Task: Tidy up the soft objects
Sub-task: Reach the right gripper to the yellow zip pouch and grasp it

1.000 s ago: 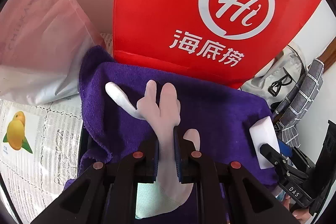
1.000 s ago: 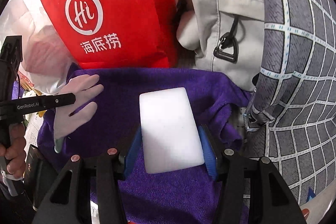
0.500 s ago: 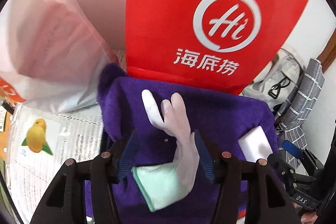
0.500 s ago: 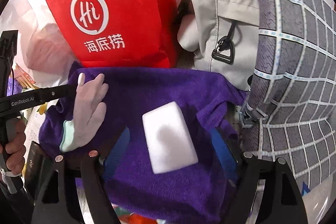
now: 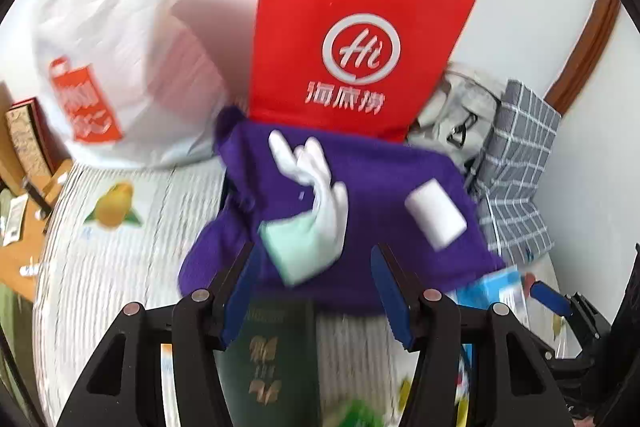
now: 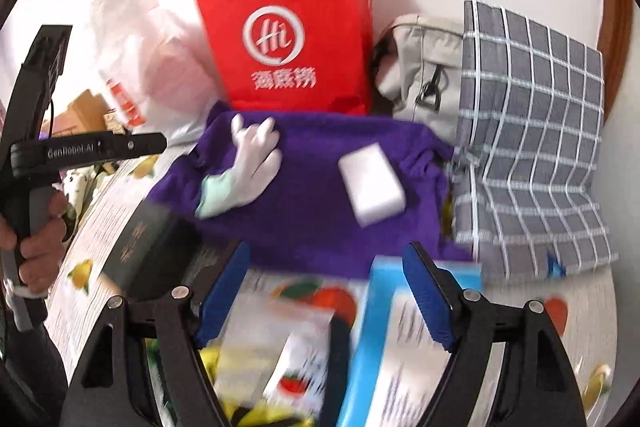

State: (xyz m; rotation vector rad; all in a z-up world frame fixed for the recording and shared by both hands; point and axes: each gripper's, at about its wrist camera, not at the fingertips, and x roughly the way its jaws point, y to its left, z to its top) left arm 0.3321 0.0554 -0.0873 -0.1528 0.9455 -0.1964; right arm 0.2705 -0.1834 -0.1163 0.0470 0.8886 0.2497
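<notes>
Both soft items lie placed on the rumpled purple terry towel [image 5: 384,219]: the white fabric glove with a pale green cuff [image 5: 312,203] towards its left side, fingers pointing at the back wall, and the white rectangular foam sponge [image 5: 436,213] towards its right, the two well apart. The placing step looks done, and the hands seem to be between steps. The left gripper [image 5: 316,291] stands with its blue-padded jaws apart and nothing between them, the glove's cuff lying just beyond the tips; the right gripper [image 6: 326,291] is also apart and empty, its jaws easing slightly inward, the sponge well ahead of it. If more is wanted, the next move probably calls for either a search for another soft thing or a fold of the towel over the pair, which would mean pinching a loose towel edge low and drawing it across without dragging the glove. Around the towel things are crowded: a red paper carrier bag with a white logo [image 5: 352,43] stands right behind it, a white plastic bag [image 5: 112,39] to the left, a beige canvas bag [image 6: 424,67] and grey checked cloth [image 6: 532,131] to the right. A dark green booklet [image 5: 272,355] and a light blue box [image 6: 380,339] lie in front, blurred, and would hinder a low approach.
</notes>
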